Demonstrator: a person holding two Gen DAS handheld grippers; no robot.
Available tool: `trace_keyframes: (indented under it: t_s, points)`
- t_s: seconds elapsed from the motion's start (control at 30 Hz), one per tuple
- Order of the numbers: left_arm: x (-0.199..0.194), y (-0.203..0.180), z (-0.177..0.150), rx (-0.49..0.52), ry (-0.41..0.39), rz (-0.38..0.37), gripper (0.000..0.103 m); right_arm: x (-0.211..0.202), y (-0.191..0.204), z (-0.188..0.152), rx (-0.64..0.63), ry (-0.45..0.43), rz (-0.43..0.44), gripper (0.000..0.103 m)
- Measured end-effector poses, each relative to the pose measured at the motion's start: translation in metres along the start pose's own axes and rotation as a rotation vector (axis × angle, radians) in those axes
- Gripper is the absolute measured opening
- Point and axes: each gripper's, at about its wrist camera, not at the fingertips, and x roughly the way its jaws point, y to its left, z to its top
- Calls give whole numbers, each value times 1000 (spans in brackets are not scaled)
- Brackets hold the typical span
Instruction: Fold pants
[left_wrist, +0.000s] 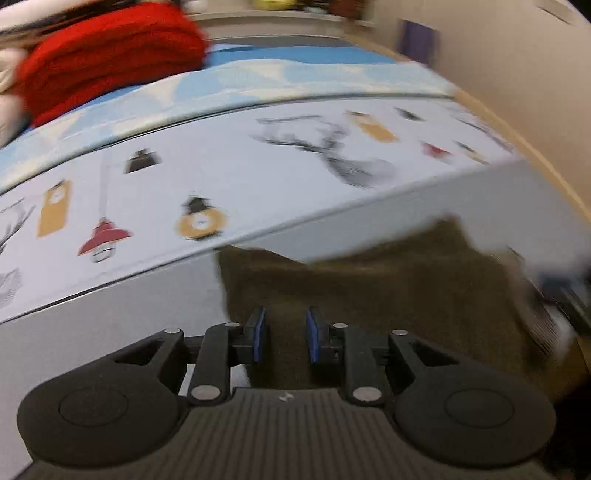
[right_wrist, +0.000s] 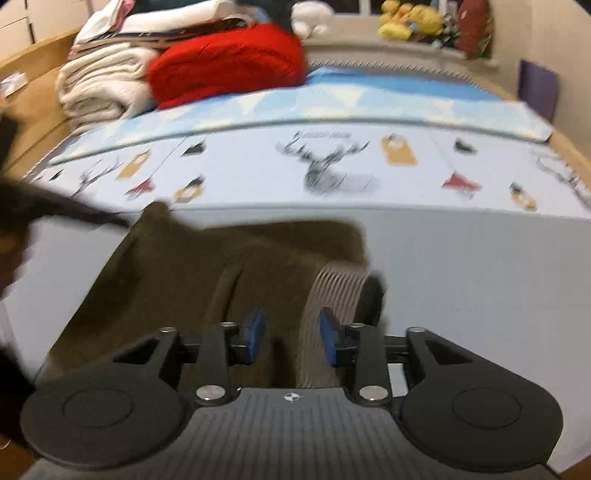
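Olive-brown pants (right_wrist: 229, 266) lie bunched on the grey mat, ribbed waistband (right_wrist: 332, 295) straight ahead between the part-open, empty right claw (right_wrist: 291, 332), left claw (left_wrist: 284, 334) likewise gaping over cloth.

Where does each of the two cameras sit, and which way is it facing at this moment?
Left wrist: sits on the left gripper, looking forward and down over the olive pants on the grey mat; only the gripper's own black linkage and blue pads show.
Right wrist: sits on the right gripper, facing the pants and their ribbed waistband; its linkage shows, plus a blurred dark shape at the left edge.
Shared: the pants, the red blanket, the deer-print mat.
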Motion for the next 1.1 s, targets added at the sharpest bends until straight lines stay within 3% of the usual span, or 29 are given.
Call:
trace_keyframes:
  t_s: [0.1,0.2,0.23,0.27,0.33,0.43,0.53,0.6,0.67,0.83,0.93,1.0,1.07,1.1]
  points:
    - [-23,-16,-30,71,28,-105,37,20,-7,12,11,3,-88,39]
    - [-15,-29,-70,127,136,-231,39,43,-23,12,112,69,-132,45]
    - [-6,-38,-84,189,183,-201,40,47,-28,10,159,86,-128,45]
    - [-2,-49,-94,277,184,-155,40,48,-31,8,194,94,-122,46]
    - [-8,-59,-93,333,150,-145,39,50,-31,7,214,104,-111,46]
    - [-21,-49,-92,264,112,-210,39,38,-28,9,218,79,-104,45]
    - [-28,-53,-100,310,104,-251,40,20,-26,6,228,72,-38,45]
    - [-21,-57,-107,340,142,-230,41,21,-21,-2,179,141,-25,45]
    - [-21,-60,-105,341,136,-222,42,30,-16,-14,112,211,-61,55]
    - [-30,-54,-93,279,90,-183,43,19,-26,-12,187,151,-30,58]
    - [-27,-50,-89,256,85,-165,45,24,-30,-14,205,176,-41,69]
    - [-21,-48,-85,249,89,-151,53,28,-31,-15,214,187,-34,73]
    - [-19,-46,-83,233,81,-112,75,34,-34,-14,240,194,-22,80]
    - [-18,-43,-81,219,76,-101,79,38,-36,-14,257,200,-17,85]
